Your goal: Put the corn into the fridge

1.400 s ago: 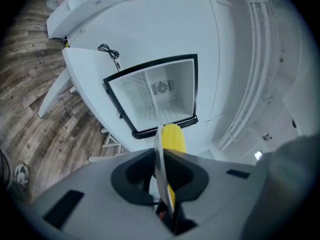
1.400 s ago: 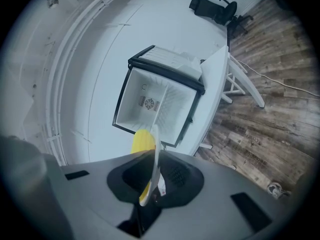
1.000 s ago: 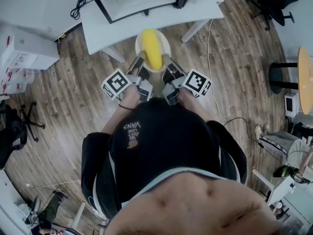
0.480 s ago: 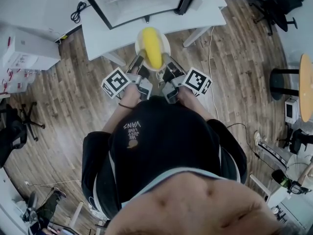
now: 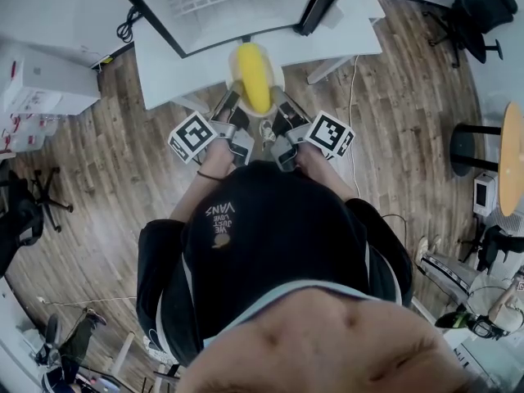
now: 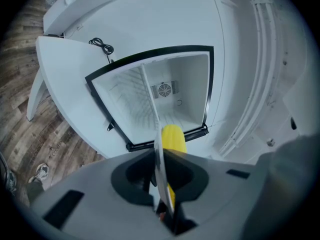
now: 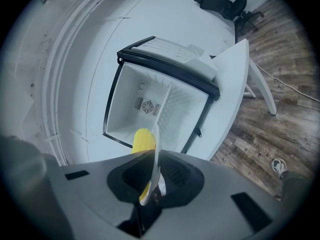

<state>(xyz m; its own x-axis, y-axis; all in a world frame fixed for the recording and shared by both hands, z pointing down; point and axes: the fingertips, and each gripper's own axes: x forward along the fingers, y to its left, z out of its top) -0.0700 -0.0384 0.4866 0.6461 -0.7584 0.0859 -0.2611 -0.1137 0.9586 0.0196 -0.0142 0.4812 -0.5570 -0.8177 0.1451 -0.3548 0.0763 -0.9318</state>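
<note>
Grips a white plate by its rim, left gripper pinched narrow on the left edge, right gripper pinched narrow on the right. Bears a yellow corn cob lengthwise between both jaw pairs, before the open fridge, not yet inside.

My left claw and my right claw each hold one side of the white plate with the yellow corn on it, near the open fridge.
</note>
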